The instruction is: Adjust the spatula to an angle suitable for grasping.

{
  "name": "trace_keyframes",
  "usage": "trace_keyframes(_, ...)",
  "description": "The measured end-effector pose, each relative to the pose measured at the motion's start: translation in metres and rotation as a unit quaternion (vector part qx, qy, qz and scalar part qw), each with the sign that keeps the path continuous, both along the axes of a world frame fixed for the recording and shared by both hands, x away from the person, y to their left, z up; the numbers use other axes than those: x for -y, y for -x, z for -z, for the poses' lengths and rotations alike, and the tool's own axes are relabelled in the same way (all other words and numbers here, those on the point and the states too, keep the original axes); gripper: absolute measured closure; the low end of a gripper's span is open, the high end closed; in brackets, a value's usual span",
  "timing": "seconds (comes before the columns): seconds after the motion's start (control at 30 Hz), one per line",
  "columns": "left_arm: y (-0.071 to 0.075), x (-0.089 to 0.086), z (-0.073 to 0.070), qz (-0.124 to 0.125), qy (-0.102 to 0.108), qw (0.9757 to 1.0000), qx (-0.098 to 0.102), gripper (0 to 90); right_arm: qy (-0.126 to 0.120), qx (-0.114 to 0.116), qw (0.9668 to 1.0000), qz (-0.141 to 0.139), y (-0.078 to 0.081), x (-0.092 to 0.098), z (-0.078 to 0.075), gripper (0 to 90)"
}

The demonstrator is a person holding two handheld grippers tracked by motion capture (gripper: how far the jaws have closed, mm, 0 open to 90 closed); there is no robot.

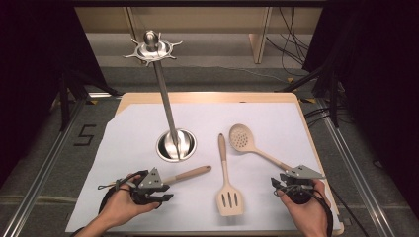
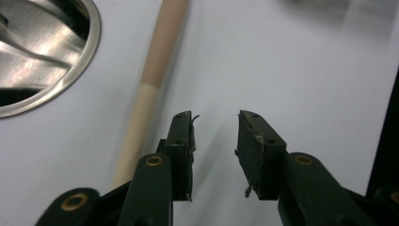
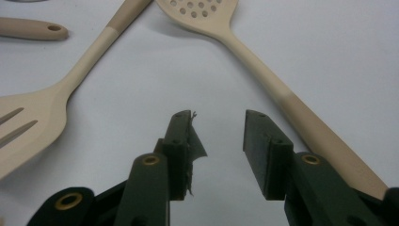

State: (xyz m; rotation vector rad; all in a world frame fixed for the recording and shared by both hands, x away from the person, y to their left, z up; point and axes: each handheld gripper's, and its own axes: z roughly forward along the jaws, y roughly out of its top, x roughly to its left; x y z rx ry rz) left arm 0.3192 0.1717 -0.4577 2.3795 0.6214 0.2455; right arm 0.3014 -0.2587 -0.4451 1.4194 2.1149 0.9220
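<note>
Tongs are hanging apart, holding nothing: left tongs (image 1: 165, 192) we're keeping just beside a wooden handle (image 1: 190, 173), right tongs (image 1: 277, 184) beside the skimmer (image 1: 247, 143). Between them the slotted turner (image 1: 227, 187) is lying flat; farther off the hook stand (image 1: 170, 133) is waiting for utensils.
</note>
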Motion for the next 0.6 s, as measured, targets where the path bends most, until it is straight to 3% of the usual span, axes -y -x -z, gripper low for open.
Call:
trace_keyframes(0.07,0.000,0.002,-0.001,-0.003,-0.005,1.0000,0.001,68.2,0.012,0.013,0.9998,-0.008,-0.002,0.002,0.000,63.3)
trace_keyframes(0.17,-0.004,0.007,-0.004,0.008,-0.015,0.9997,-0.017,72.7,0.019,0.022,0.9994,-0.019,-0.004,0.004,0.002,63.1)
trace_keyframes(0.23,-0.007,0.008,-0.005,0.010,-0.019,0.9995,-0.022,73.8,0.019,0.021,0.9994,-0.019,-0.004,0.004,0.002,63.1)
trace_keyframes(0.27,-0.011,0.008,-0.007,0.019,-0.039,0.9986,-0.030,76.1,0.019,0.014,0.9996,-0.018,-0.003,0.004,0.001,62.9)
trace_keyframes(0.3,-0.013,0.009,-0.008,0.020,-0.046,0.9983,-0.031,77.2,0.018,0.012,0.9996,-0.018,-0.003,0.003,0.001,62.9)
trace_keyframes(0.43,-0.019,0.012,-0.007,0.021,-0.053,0.9974,-0.044,84.3,0.015,0.009,0.9998,-0.009,-0.003,0.000,0.001,62.7)
trace_keyframes(0.47,-0.021,0.014,-0.007,0.020,-0.060,0.9970,-0.046,85.8,0.024,0.015,0.9994,-0.022,-0.005,0.002,0.001,62.6)
trace_keyframes(0.57,-0.023,0.018,-0.005,0.017,-0.065,0.9960,-0.060,89.0,0.026,0.011,0.9993,-0.023,-0.005,-0.001,0.000,62.4)
trace_keyframes(0.6,-0.025,0.022,-0.003,0.015,-0.084,0.9942,-0.065,89.0,0.032,0.008,0.9993,-0.020,-0.004,-0.001,-0.002,62.4)
